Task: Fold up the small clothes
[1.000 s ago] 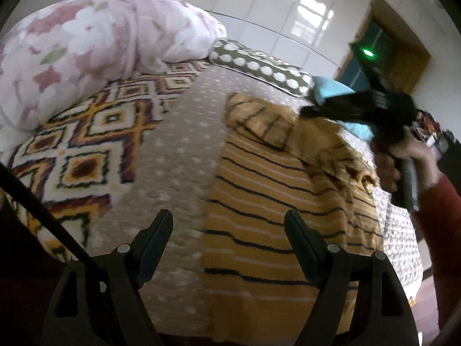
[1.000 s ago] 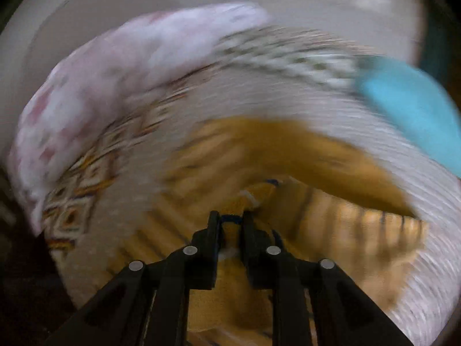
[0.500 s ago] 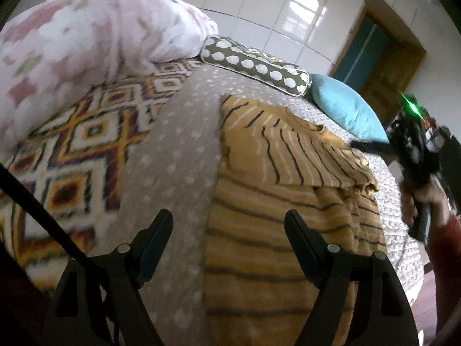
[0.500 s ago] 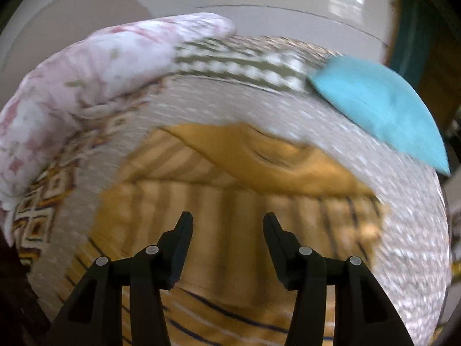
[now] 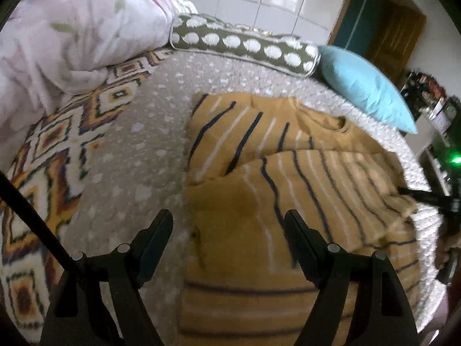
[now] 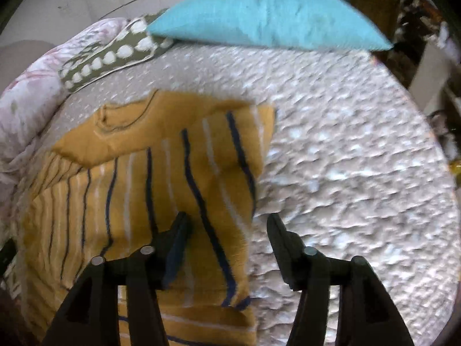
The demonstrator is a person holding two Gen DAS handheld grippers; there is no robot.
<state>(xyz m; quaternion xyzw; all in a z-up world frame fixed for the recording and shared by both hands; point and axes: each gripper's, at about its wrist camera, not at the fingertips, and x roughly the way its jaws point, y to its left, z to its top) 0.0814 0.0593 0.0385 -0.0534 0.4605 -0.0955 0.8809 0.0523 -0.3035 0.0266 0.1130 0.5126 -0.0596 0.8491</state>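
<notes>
A mustard-yellow top with navy and white stripes (image 5: pixel 259 201) lies on the dotted grey bedspread (image 5: pixel 138 150), its upper part folded down over its body. My left gripper (image 5: pixel 229 230) is open and empty, low over the garment's near left edge. My right gripper (image 6: pixel 227 230) is open and empty, just above the garment's right edge (image 6: pixel 173 173), straddling cloth and bedspread (image 6: pixel 345 144). The right gripper also shows at the right edge of the left wrist view (image 5: pixel 426 196).
A pink floral duvet (image 5: pixel 72 43) and a patterned blanket (image 5: pixel 43 158) lie at the left. A green dotted bolster (image 5: pixel 245 43) and a turquoise pillow (image 5: pixel 363 86) lie at the head of the bed. A door (image 5: pixel 383 28) stands beyond.
My right gripper has let go of the garment, opened, and moved down to its right edge. The folded-down part now lies flat. My left gripper has moved closer over the cloth.
</notes>
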